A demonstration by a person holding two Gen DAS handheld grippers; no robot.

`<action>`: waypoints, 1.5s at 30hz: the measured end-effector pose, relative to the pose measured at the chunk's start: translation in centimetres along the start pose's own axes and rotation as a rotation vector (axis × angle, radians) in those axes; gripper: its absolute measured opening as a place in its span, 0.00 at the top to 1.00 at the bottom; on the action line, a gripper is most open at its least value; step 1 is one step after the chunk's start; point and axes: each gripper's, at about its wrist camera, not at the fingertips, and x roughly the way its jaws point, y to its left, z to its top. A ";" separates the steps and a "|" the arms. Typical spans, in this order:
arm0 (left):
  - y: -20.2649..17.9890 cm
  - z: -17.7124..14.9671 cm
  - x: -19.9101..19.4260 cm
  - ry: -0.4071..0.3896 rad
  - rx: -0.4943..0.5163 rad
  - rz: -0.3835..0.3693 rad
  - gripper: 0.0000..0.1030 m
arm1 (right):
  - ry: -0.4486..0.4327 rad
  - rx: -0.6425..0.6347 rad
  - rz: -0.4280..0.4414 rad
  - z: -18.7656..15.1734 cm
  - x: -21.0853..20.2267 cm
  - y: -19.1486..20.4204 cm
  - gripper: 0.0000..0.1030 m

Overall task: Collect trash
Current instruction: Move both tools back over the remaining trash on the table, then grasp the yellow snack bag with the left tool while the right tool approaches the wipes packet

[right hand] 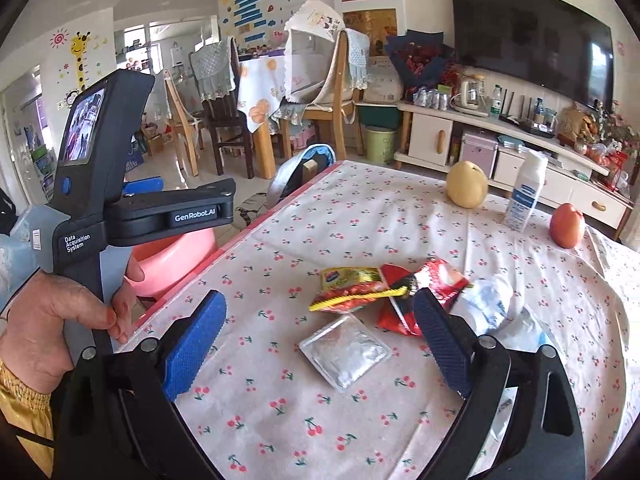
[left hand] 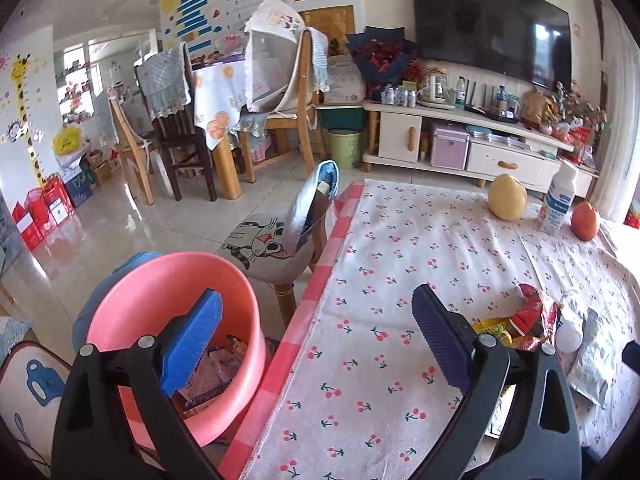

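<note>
- Left gripper (left hand: 316, 336) spread wide and empty, straddling the left edge of the table (left hand: 400, 420): one finger over the pink bin (left hand: 132, 300), the other over the cherry-print cloth.
- Pink bin off the table's left edge, beside a cat-print chair (left hand: 264, 248); crumpled wrappers already lying inside.
- Right gripper (right hand: 320, 336) also released, holding nothing, poised over the near middle of the table.
- Silver foil packet (right hand: 346, 350) flat on the cloth between the right gripper's fingers, touched by neither.
- Yellow-and-red wrapper (right hand: 348, 290) and red wrapper (right hand: 420, 280) just beyond the foil packet, overlapping each other; crumpled white plastic (right hand: 486, 300) touching the red one on its right.
- Near the far edge: yellow pear (right hand: 466, 184), white bottle (right hand: 526, 196), red fruit (right hand: 566, 226), upright and apart.
- Hand (right hand: 60, 320) gripping the left gripper's handle, seen from the right wrist.
</note>
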 end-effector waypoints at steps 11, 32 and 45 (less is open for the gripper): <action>-3.4 -0.7 -0.2 -0.005 0.093 -0.032 0.06 | -0.024 0.079 -0.033 -1.2 -1.2 -4.6 0.09; -8.9 -0.8 1.1 0.050 0.181 -0.365 0.06 | 0.070 0.302 -0.159 -2.7 -1.3 -14.0 0.09; -8.5 -2.0 7.5 0.335 -0.059 -0.534 0.07 | 0.236 0.568 -0.138 -5.7 1.5 -20.0 0.09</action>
